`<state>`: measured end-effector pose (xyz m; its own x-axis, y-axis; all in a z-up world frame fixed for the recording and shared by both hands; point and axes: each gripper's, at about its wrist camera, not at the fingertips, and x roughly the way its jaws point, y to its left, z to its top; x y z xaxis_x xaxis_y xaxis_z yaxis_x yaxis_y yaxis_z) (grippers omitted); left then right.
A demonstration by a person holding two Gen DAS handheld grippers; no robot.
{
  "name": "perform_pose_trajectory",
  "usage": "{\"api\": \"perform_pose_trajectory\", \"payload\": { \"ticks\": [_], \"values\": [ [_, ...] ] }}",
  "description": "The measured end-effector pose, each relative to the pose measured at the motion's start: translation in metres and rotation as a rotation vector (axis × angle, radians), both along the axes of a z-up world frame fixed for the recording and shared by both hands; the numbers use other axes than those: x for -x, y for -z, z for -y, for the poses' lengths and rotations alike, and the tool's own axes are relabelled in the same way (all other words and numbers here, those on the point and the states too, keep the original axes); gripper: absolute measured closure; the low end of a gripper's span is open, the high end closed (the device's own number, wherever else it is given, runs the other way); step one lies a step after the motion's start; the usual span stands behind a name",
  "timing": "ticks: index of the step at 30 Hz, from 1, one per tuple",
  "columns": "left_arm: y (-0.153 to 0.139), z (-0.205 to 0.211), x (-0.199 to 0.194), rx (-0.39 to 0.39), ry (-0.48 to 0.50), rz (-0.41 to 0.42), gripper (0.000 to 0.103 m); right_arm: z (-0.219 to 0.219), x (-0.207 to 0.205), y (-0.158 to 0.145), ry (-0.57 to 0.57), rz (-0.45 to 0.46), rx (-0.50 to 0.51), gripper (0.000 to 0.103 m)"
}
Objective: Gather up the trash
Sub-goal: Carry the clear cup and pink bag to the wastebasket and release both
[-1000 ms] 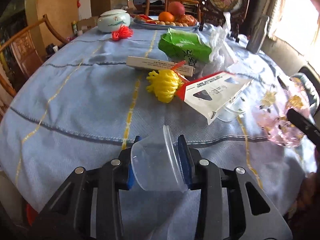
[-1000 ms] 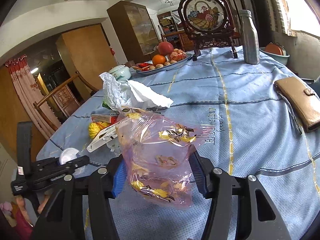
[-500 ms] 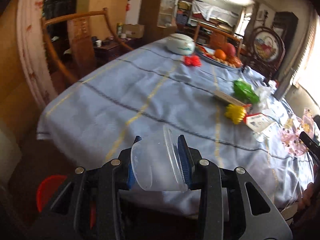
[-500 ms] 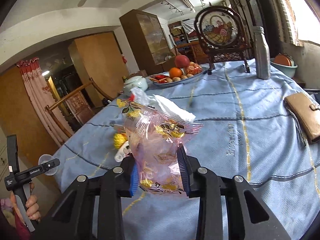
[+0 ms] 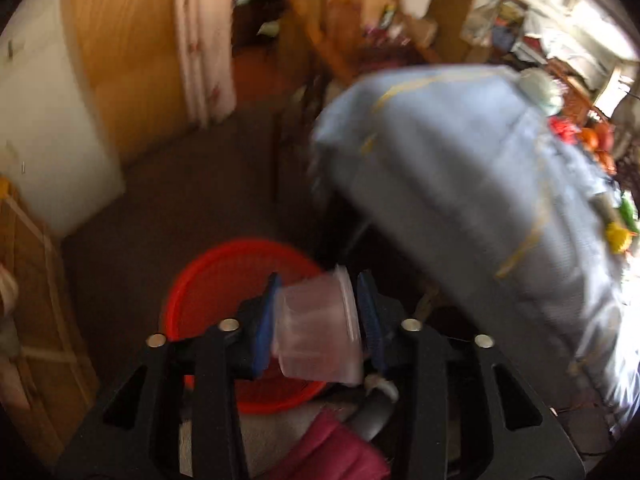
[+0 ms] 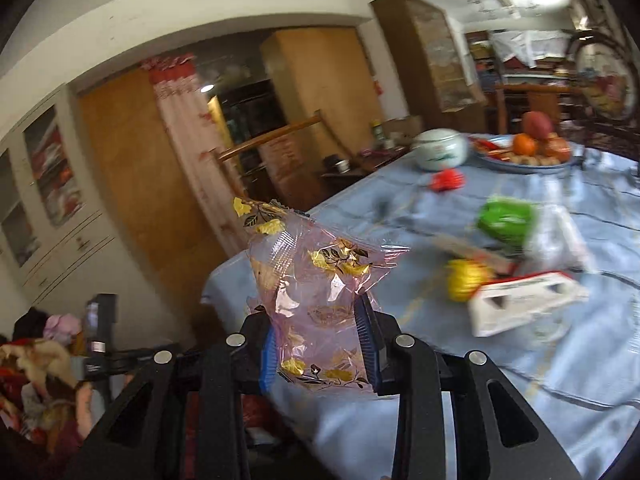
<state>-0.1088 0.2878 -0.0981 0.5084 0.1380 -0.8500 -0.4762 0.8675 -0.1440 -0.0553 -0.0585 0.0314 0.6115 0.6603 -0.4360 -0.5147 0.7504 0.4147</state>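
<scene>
My left gripper (image 5: 318,320) is shut on a clear plastic cup (image 5: 318,338) and holds it above a red bin (image 5: 216,276) on the dark floor beside the table. My right gripper (image 6: 322,344) is shut on a pink see-through wrapper with gold leaves (image 6: 316,296), held off the table's near-left edge. On the blue tablecloth (image 6: 560,360) lie a white and red carton (image 6: 524,300), a yellow net ball (image 6: 464,280), a green packet (image 6: 506,218), a clear plastic bag (image 6: 560,240) and a red net ball (image 6: 448,180).
A fruit plate (image 6: 528,152) and a white lidded jar (image 6: 440,154) stand at the table's far side. A wooden chair (image 6: 276,136) stands at the table's left. White and wooden cabinets (image 5: 48,120) line the wall. The left gripper's handle (image 6: 98,332) shows low left in the right wrist view.
My left gripper has swung left and down off the table with the cup, over the red bin. My right gripper has turned left with the wrapper, toward the table's edge.
</scene>
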Motion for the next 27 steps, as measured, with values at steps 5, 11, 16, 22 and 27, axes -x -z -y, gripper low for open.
{"api": "perform_pose_trajectory", "payload": {
  "ticks": [5,11,16,22,27],
  "values": [
    [0.032,-0.036,0.007,-0.019,-0.155,-0.096,0.02,-0.077,-0.002,0.002,-0.158,-0.042,0.03,0.069],
    [0.021,-0.081,0.03,-0.007,-0.352,-0.014,0.013,-0.178,0.001,0.016,-0.354,-0.109,0.097,0.069],
    [0.012,-0.11,0.052,-0.037,-0.513,0.045,0.01,-0.25,0.013,0.034,-0.489,-0.143,0.182,0.068],
    [0.024,-0.123,0.05,0.01,-0.55,0.029,0.009,-0.304,0.021,0.054,-0.59,-0.183,0.242,0.038],
    [0.035,-0.123,0.048,0.046,-0.535,0.006,0.009,-0.309,0.02,0.06,-0.588,-0.204,0.245,0.036]
  ]
}}
